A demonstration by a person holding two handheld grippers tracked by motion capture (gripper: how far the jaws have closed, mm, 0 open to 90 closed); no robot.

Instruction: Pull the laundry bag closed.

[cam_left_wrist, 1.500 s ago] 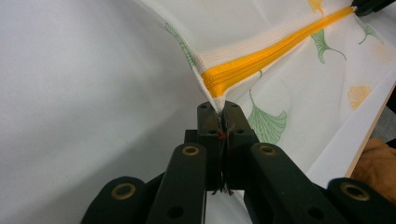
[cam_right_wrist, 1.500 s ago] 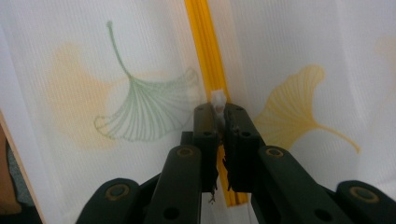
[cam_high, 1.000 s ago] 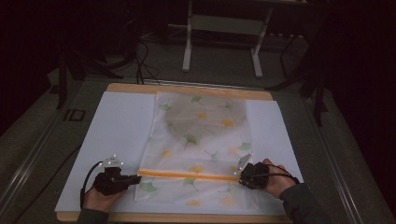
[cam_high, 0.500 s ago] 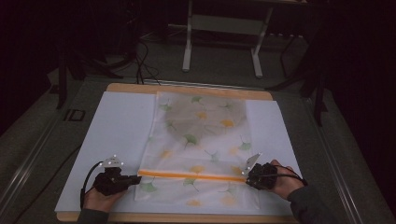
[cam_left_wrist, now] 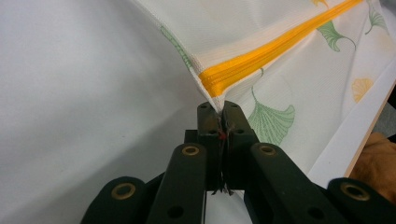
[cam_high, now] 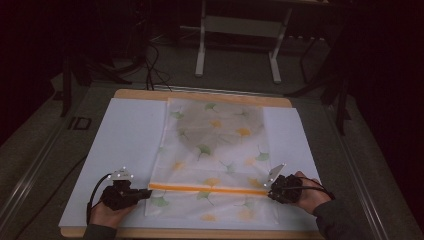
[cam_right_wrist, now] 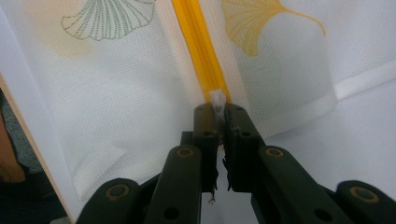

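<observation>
Both pairs of jaws are pinched tight on the same bag. On my left gripper (cam_left_wrist: 218,108) the jaws squeeze the cloth corner right where the orange zipper (cam_left_wrist: 275,49) ends. On my right gripper (cam_right_wrist: 218,109) the jaws squeeze the little white zipper pull (cam_right_wrist: 217,100) at the other end of the zipper.

From the high view I see the mesh bag (cam_high: 215,150) lying flat on a white sheet (cam_high: 125,140) that covers the wooden worktop (cam_high: 200,95). It sits in the middle, and its far edge reaches almost to the far edge of the sheet. It is thin and white, with green and yellow leaves printed on it. A darker round patch shows through the far half of the bag.

The zipper runs as a straight orange line from left to right across the near part of the bag. My left gripper (cam_high: 122,192) is at the left end of that line, on the near left of the sheet. My right gripper (cam_high: 282,187) is at the right end, near the bag's right edge. The zipper looks pulled straight between them.

My hands come in from the near edge of the worktop. A black cable (cam_high: 92,200) loops out from the left gripper.
</observation>
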